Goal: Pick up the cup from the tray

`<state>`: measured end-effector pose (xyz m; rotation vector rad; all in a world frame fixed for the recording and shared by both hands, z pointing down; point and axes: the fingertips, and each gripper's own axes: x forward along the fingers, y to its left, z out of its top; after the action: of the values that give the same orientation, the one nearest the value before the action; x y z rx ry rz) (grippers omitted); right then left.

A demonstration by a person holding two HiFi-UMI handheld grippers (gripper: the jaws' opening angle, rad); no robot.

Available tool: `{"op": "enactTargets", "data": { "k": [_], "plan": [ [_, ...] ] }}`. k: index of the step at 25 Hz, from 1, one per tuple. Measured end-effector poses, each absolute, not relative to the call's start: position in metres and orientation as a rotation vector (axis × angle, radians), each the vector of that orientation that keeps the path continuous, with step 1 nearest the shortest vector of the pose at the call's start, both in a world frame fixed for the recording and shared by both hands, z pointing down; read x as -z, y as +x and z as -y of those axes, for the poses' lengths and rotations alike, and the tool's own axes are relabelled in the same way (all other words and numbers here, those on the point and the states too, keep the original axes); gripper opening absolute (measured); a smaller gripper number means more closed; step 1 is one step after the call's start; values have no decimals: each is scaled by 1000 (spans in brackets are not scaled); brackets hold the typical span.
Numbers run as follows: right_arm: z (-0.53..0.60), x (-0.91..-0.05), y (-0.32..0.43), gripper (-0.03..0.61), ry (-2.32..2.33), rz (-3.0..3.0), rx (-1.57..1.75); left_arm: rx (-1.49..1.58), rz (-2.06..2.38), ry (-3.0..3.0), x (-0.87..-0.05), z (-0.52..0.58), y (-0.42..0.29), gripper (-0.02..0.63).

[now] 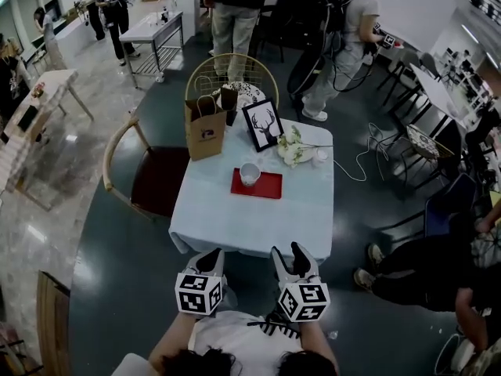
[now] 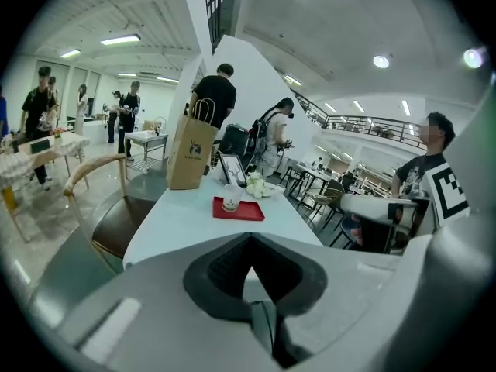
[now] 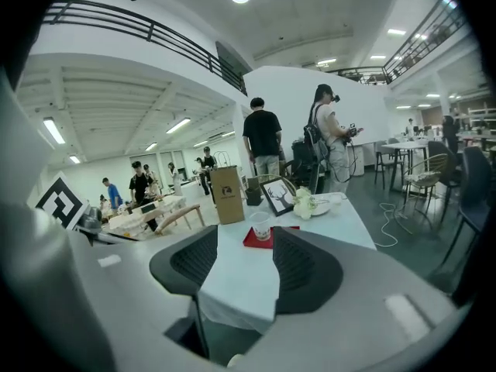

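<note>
- The cup (image 1: 250, 173) stands upright on the red tray (image 1: 271, 187), toward the far middle of the surface (image 1: 235, 219). It is well apart from both of your tools, and nothing touches it.
- Your right gripper (image 3: 246, 243) has its fingers spread wide with nothing between them. The cup sits almost straight along its line of sight, so it looks like the one set up for the reach.
- Your left gripper (image 2: 249, 240) has its fingers closed tip to tip on nothing, with only a small triangular gap behind the tips. Held that way, it reads as the spare hand.
- Both hover just off the near edge of the surface, in front of your body, so the bare cloth lies between them and the tray.
- A paper bag (image 1: 205, 128), a framed deer picture (image 1: 263, 124) and flowers (image 1: 293, 148) crowd the far side behind the tray. Coming in from the near side would likely keep you clear of them.
- The cup looks light and open-topped, so a gentle side grip around its wall seems safest.
</note>
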<state>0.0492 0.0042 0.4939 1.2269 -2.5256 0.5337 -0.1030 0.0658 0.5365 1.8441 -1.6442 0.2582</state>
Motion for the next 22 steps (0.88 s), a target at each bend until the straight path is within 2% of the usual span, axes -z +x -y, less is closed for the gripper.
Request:
{"op": "enactTargets", "data": {
  "k": [8,22],
  "plan": [
    [42,-491,13,297,1313,2520,-495,-297,1595,1893,-538,-20,-146,0],
    [117,-511,-51,379,1183,2529,-422,-374,1587,1862,-547,23,-177,0]
  ]
}}
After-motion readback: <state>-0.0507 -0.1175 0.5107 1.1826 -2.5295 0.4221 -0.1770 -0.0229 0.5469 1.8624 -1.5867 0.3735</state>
